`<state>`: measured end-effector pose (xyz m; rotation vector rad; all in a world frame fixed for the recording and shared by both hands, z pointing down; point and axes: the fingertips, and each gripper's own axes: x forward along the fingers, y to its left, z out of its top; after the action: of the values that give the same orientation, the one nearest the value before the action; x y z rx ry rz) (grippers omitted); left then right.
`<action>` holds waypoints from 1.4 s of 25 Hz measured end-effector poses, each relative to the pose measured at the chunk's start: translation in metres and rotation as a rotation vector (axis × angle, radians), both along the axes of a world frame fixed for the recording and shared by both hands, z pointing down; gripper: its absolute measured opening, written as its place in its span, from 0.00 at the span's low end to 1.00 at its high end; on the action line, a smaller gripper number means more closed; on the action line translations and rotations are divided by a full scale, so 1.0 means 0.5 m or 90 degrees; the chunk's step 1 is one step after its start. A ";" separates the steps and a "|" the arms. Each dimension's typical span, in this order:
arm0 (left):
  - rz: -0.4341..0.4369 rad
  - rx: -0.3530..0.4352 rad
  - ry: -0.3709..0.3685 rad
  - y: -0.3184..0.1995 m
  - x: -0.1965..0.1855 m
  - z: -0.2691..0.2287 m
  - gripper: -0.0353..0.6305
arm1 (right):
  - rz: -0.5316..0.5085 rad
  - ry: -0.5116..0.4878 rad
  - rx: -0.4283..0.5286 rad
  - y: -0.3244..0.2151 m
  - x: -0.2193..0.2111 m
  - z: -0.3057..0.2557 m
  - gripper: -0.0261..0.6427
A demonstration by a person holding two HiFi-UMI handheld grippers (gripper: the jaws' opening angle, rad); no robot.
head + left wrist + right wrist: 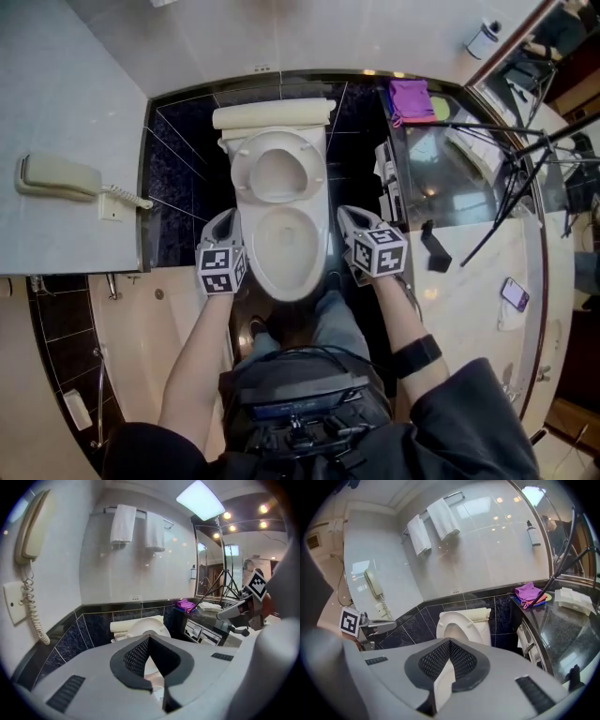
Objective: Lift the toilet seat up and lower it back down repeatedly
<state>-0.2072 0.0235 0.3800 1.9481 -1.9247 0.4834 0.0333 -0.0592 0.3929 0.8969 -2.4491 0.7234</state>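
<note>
One corded handset [58,175] far left, on the pale wall at 9 o'clock of the scene. Next, left tool [228,220] at 9 o'clock of the bowl [286,253], just beside the rim. Jaws clenched tip to tip, nothing gripped between them. Marker cube toward the person.

In the middle, seat [277,171] raised, standing upright at 12 o'clock of the bowl. Leaning back toward the cistern [272,115], underside turned to the person, apart from both tools. Two white towels [124,524] on a rail high on the wall above.

Right tool [349,217] at 3 o'clock of the bowl, likewise just beside the rim. Jaws pressed together, empty. Both tools roughly level with each other, aimed at the back wall and tilted downward.

Further right, dark glossy worktop [441,178], with a purple cloth [410,97] at its 12 o'clock end. Black tripod [511,178] legs across it. Beyond, toward 4 o'clock, a mobile [515,292] lying flat.
</note>
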 end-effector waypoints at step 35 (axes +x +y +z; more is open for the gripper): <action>0.026 0.026 0.006 0.258 -0.001 -0.111 0.05 | 0.037 0.076 0.114 0.166 0.101 -0.098 0.06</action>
<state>-0.2075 0.1525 0.3244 2.0142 -1.9070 0.4486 0.0836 0.0238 0.3440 1.0519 -2.4180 0.4598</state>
